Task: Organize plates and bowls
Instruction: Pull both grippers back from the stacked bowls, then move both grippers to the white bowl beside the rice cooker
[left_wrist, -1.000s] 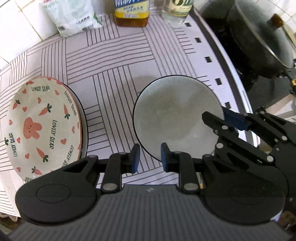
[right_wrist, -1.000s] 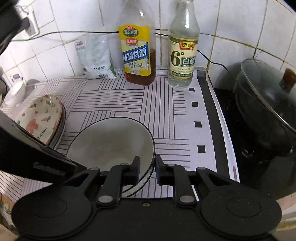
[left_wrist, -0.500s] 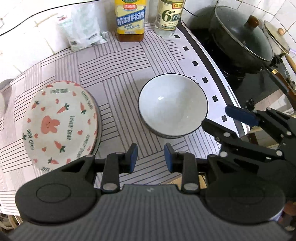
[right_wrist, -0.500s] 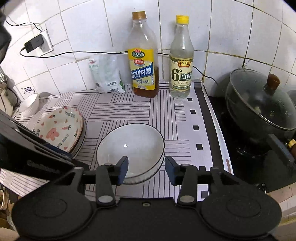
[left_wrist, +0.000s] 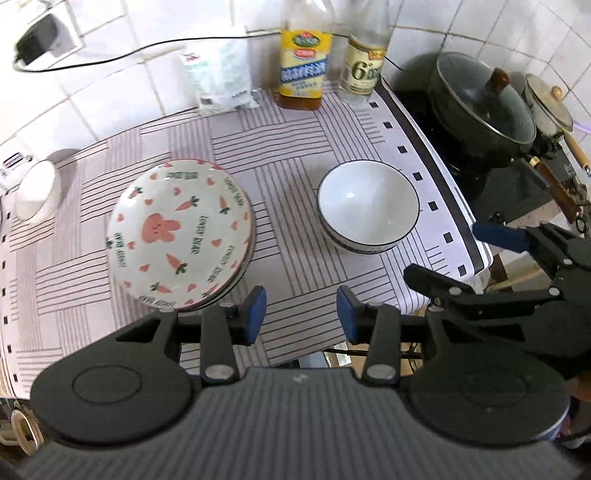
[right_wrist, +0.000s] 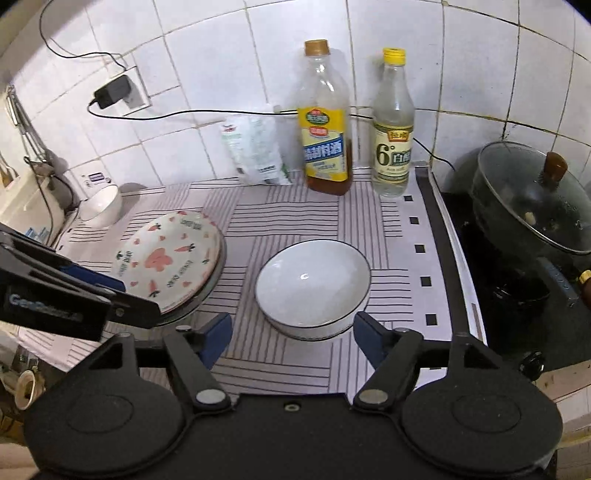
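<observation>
Hovering over the striped mat (left_wrist: 295, 147) with both tools, gripping nothing. Showing the left gripper (left_wrist: 301, 312) partway apart, its jaws just having been opening, only bare mat between the blue pads. Showing the right gripper (right_wrist: 291, 332) spread wide, its jaws also just having been opening, nothing pinched between them either.

Finding the white bowl (right_wrist: 312, 282) upright on the mat, straight ahead of the right gripper and just beyond its fingertips, its near rim framed by the open jaws but touching neither pad. Seeing a second rim line under it, possibly another bowl nested below; not possible to tell for sure.

Finding the carrot plate (left_wrist: 177, 236) to the left, lying on a dark-rimmed plate, just ahead of the left gripper's left finger and apart from the white bowl. Spotting one more small bowl (right_wrist: 101, 205) at the far left back by the wall, well apart from everything.

Judging the sorting nearly finished: plates piled left, bowls right. Reckoning the small bowl, if it counts, as the last stray, lying away to the left beyond the plates and so nearer the left hand. Being round, offering no long axis; calling only for a pinch across the rim.
</observation>
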